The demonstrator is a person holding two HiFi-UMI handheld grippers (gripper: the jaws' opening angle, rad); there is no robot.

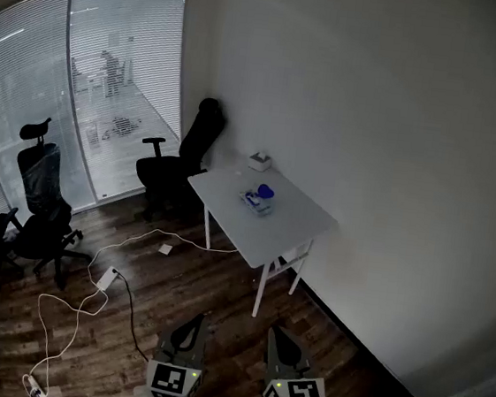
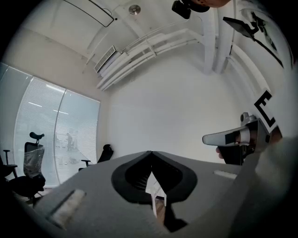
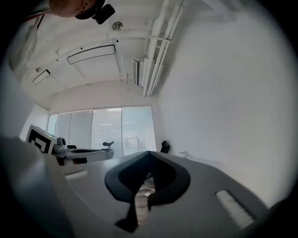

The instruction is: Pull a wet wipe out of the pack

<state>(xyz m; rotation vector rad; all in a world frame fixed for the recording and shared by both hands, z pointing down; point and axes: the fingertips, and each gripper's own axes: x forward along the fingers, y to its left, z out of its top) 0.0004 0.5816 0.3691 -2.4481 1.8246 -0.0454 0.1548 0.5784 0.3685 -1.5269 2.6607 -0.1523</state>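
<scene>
wipe pack (image 1: 257, 200) on the far table (image 1: 291, 225) too small to make out

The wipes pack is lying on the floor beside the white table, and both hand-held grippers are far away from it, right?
No. The wipes pack lies on top of the white table, not on the floor beside it; the head view shows this. The left hand-held gripper and right hand-held gripper are far away from it.
</scene>
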